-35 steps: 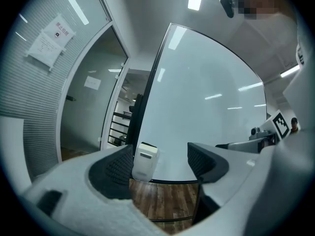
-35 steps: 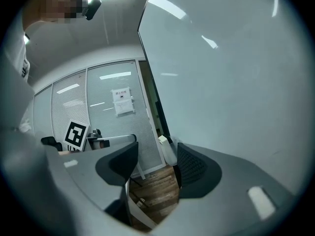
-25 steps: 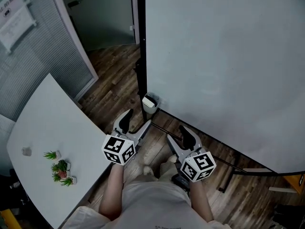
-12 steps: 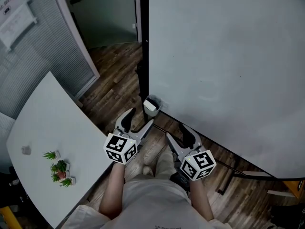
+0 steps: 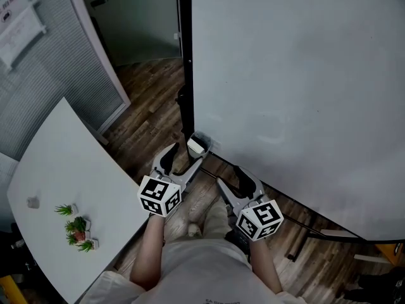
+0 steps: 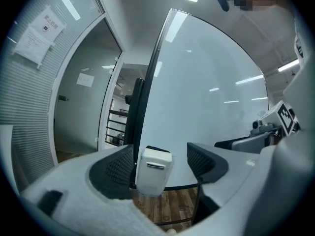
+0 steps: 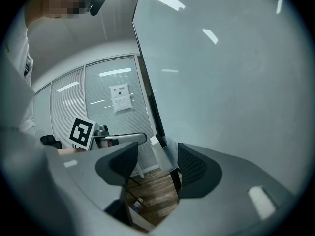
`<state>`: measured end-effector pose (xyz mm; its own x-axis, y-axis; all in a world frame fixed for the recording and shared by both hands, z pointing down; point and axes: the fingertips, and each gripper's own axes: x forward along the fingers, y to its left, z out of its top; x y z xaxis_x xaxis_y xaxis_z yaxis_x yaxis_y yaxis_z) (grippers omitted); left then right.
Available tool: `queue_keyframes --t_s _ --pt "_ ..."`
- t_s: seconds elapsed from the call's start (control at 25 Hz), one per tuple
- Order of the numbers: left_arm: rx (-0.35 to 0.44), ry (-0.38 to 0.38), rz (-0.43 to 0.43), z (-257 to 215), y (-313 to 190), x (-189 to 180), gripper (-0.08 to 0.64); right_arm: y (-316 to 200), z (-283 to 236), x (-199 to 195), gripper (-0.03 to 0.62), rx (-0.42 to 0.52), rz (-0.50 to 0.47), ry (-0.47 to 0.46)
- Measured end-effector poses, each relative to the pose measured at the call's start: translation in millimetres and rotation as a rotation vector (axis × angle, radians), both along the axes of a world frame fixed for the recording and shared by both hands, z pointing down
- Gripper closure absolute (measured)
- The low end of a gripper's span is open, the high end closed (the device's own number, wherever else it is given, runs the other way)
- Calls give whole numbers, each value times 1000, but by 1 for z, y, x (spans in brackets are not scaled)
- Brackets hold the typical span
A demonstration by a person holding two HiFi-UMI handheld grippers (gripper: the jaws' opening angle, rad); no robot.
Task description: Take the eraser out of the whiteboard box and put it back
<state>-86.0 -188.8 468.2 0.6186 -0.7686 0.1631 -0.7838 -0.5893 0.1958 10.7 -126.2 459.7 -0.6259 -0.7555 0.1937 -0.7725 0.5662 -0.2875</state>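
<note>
1. Head view showed the left gripper (image 5: 183, 160) just below the small white box (image 5: 198, 145), which was fixed at the lower left corner of the whiteboard (image 5: 297, 75). Its jaws were apart and held nothing.
2. Right gripper (image 5: 232, 181) hung beside it under the board's bottom edge, jaws likewise spread and empty.
3. Left gripper view had the box lined up between the jaws but beyond them, not touched. A dark strip showed at the box's top; this was probably the eraser, though I could not tell for certain.
4. Judging from this, the eraser had not been taken out.
5. Risks from here:
   - The jaws might close on the box wall instead of the eraser, because the opening is narrow.
   - A push from below might knock the box loose.
   - A weak pinch could drop the eraser onto the wood floor (image 5: 152, 113).
</note>
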Motion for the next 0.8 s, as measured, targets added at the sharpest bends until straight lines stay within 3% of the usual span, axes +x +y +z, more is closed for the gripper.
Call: queue_keyframes --t_s 0.8 --pt "34 -90 32 7 -26 16 236 -24 16 6 334 -37 -4 4"
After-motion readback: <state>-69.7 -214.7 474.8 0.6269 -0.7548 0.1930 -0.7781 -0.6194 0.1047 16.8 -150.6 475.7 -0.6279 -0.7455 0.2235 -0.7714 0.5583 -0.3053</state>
